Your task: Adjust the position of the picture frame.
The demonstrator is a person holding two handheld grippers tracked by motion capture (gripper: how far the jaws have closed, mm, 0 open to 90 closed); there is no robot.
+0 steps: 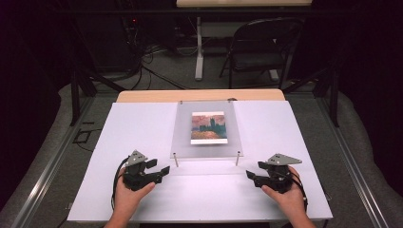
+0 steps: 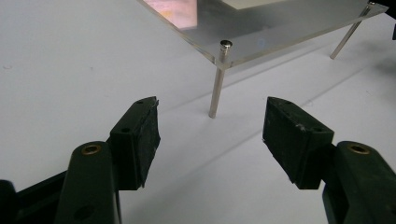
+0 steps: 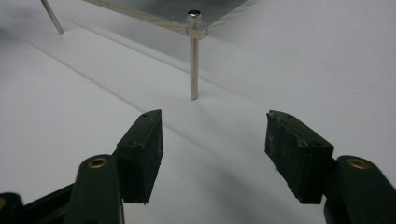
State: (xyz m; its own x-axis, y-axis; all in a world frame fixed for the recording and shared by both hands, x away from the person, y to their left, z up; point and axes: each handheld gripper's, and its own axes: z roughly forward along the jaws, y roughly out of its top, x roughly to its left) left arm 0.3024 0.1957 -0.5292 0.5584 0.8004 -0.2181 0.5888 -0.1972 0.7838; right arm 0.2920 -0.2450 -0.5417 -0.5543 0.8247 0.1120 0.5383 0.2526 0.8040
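Two grippers are hovering over the white table (image 1: 142, 199), one on each side of the near edge of the clear acrylic plate (image 1: 183, 137). You are holding the left gripper (image 1: 164, 169) just left of the near-left standoff leg (image 1: 176, 159), and the right gripper (image 1: 250, 175) just right of the near-right standoff leg (image 1: 237, 158). Both sets of jaws are standing wide apart with nothing between them. In the left gripper view, the near-left leg (image 2: 216, 84) is lying ahead, slightly left of the gap's centre; in the right gripper view, the near-right leg (image 3: 194, 60) is sitting ahead and a little left of centre.

The plate is resting raised on its thin metal legs at mid-table, with a small painted picture (image 1: 208, 127) lying on it, toward its far half.

Judgement: you are lining up for a two-handed grasp of the plate, approach not yet finished. Next, you are needing to bring each gripper inward and slightly up so the plate's edge or corner enters the open jaws, then close both together. Watch the thin legs: a sideways nudge could skid the whole stand.
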